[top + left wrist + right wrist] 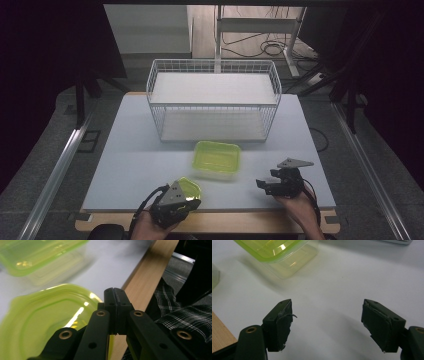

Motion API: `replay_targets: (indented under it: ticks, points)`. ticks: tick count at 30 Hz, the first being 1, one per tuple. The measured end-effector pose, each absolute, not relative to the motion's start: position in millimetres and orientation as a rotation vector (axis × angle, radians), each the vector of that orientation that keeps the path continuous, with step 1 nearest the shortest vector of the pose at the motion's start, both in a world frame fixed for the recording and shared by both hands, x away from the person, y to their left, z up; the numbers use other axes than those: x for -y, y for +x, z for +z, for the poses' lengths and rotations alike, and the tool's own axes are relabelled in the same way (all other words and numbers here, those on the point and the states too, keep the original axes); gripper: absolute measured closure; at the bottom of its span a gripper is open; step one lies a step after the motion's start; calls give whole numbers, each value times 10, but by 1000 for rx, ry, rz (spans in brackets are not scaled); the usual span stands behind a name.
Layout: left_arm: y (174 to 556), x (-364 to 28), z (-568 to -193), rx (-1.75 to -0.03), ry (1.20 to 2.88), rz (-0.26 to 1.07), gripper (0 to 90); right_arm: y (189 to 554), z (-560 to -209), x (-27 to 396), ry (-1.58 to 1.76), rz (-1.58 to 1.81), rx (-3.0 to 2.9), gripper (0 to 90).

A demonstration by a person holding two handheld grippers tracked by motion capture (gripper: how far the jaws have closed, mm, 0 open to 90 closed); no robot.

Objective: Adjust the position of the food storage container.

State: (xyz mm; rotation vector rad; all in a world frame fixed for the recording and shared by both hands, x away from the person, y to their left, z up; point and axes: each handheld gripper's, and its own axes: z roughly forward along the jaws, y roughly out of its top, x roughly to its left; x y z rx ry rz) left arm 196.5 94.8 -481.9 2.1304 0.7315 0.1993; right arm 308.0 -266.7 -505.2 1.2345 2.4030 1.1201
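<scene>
A clear container with a yellow-green rim [216, 157] [37, 255] [274, 250] stands open on the white table top, just in front of the wire basket. Its matching yellow-green lid [190, 186] [45, 322] is at the table's near edge. My left gripper [187, 202] [115, 293] has its jaws pressed together on the lid's near rim. The lid spreads out to the left of the jaws in the left gripper view. My right gripper [267, 179] [327, 315] is open over bare table to the right of the container, with nothing between its pads.
A white wire basket [214, 100] with two shelves stands at the back middle of the table [125, 165]. A wooden strip [225, 220] [147, 277] runs along the near edge. Checked clothing [180, 315] of the person is just beyond it.
</scene>
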Motion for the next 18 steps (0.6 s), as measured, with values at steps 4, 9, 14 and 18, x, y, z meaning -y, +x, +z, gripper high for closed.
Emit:
replay_targets:
  ticks: [4, 9, 14, 18]
  points:
    - [1964, -894, -4863, -734, 2150, 193, 898, 3077, -5049, 2664, 1232, 1117, -2400, 254]
    - [1982, -903, -4888, -753, 2150, 170, 899, 3082, -5057, 2668, 1236, 1110, -2403, 254]
    - [2001, -916, -4899, -770, 2138, 132, 899, 3082, -5059, 2667, 1238, 1105, -2401, 254]
    - [1991, -898, -4897, -772, 2150, 134, 899, 3083, -5063, 2666, 1242, 1096, -2403, 254]
